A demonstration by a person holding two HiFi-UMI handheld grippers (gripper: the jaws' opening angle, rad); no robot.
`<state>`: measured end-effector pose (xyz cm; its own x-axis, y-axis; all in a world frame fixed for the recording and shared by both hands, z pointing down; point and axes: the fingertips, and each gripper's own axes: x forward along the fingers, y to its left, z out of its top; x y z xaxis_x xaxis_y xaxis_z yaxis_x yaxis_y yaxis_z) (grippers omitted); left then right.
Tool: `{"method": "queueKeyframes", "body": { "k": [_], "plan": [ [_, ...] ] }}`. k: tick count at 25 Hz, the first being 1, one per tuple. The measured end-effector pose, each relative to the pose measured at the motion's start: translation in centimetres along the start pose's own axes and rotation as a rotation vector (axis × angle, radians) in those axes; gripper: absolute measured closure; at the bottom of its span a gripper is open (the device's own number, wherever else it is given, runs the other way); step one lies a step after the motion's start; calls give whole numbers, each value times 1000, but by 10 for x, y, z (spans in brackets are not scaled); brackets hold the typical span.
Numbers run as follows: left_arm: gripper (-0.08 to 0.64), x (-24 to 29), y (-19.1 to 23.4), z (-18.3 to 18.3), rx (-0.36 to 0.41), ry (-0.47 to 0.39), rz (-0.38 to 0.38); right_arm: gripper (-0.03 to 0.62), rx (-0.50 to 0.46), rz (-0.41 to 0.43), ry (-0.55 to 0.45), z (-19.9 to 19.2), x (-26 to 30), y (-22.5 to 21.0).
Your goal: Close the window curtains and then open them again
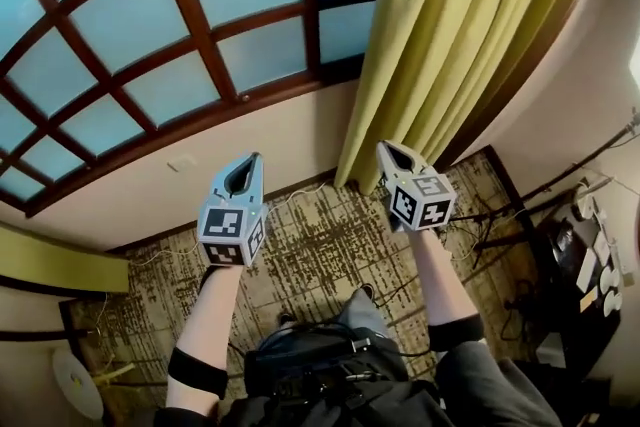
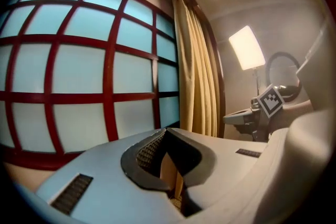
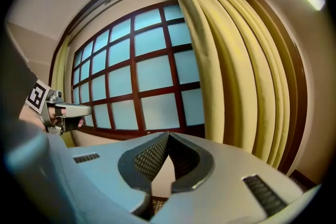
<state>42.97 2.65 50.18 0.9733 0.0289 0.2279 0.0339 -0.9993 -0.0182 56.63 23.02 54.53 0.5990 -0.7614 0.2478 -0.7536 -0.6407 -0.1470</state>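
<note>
Both claws shut w/ nothing held: left claw point(image 1: 248, 163), right claw point(image 1: 388, 151), both below window point(image 1: 200, 25). Yellow curtain point(image 1: 450, 25) hangs bunched at window's right edge, folds running top-to-bottom. It lies just ahead & right of right claw, the nearer one, not touching. Glass uncovered. 2nd curtain point(image 3: 62, 65) at window's left edge.

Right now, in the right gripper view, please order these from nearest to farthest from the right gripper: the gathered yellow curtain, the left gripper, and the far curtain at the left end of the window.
1. The gathered yellow curtain: just ahead, on the right.
2. The left gripper: off to the left side.
3. The far curtain: far left, beyond the left gripper.
</note>
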Motion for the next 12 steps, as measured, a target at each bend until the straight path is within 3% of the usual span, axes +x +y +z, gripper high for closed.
{"method": "queueKeyframes", "body": {
  "k": [7,12],
  "plan": [
    [558,-126,103,-72,-58,61,103,592,-8,50,49,-27,28,135],
    [558,-194,151,-108,-100,77,184,592,-45,98,87,-34,38,199]
  ]
}}
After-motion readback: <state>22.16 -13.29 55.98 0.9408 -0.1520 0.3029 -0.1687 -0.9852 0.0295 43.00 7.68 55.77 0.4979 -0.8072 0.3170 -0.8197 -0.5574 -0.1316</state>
